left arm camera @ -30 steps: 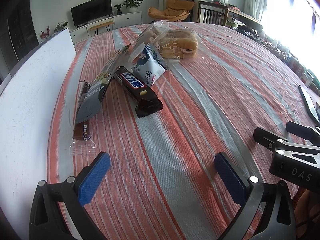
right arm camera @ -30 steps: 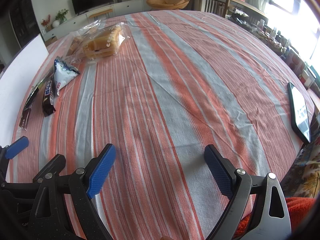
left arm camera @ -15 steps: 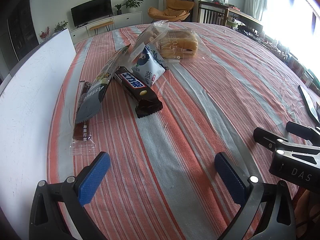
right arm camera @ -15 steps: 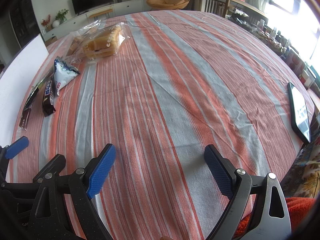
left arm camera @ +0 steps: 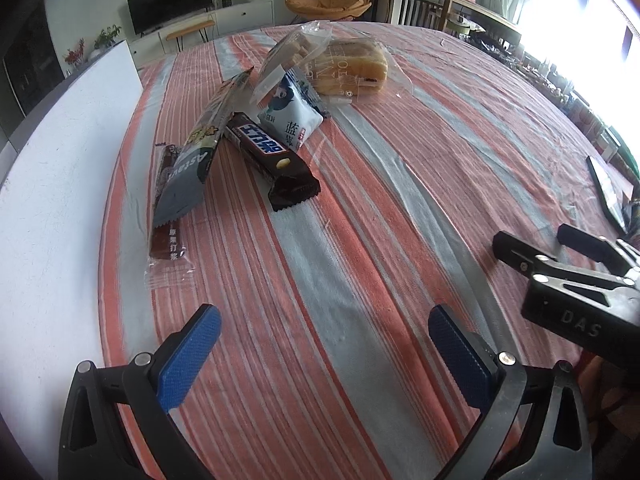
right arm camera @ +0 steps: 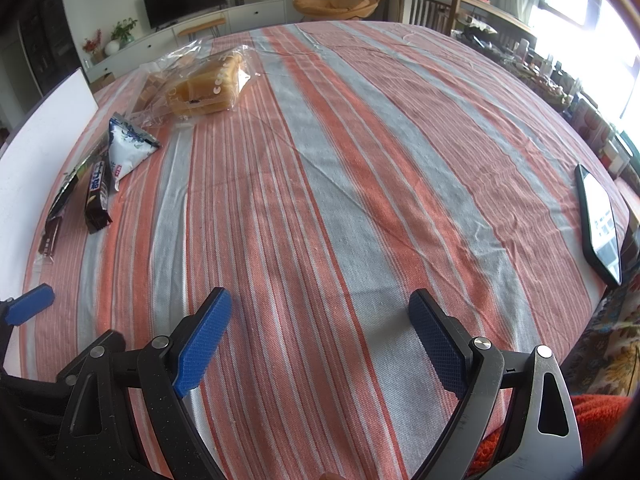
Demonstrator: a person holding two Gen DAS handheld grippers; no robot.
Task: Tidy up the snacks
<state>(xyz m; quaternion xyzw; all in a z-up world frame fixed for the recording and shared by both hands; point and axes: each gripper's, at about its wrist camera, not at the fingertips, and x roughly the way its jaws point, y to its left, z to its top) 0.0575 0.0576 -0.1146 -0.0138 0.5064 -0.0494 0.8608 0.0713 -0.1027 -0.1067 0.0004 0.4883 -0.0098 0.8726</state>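
Five snack packs sit in a cluster at the far left of our desk (left arm camera: 360,240), on the orange and grey striped cloth, right beside a white board (left arm camera: 52,208) along the left edge. Leftmost is a thin brown bar in clear wrap (left arm camera: 166,240), lying flat. A grey wafer pack (left arm camera: 192,160) lies over its upper end and leans up toward the pile. Next right, a dark chocolate bar (left arm camera: 266,150) lies diagonal, its near crimped end on the grey stripe. Behind it a white and blue pouch (left arm camera: 290,118) touches the bar's far end. A clear biscuit bag (left arm camera: 286,60) props against the pouch, and the bagged bread loaf (left arm camera: 348,66) sits furthest back

Our left tool (left arm camera: 320,344) hovers low over the cloth near the desk's front, blue pads wide apart, nothing between them, well short of the snacks. Our right tool (right arm camera: 320,328) sits just beside it on the right, also spread wide and empty, over bare cloth. Far right, a phone (right arm camera: 600,224) lies near the desk edge, screen lit
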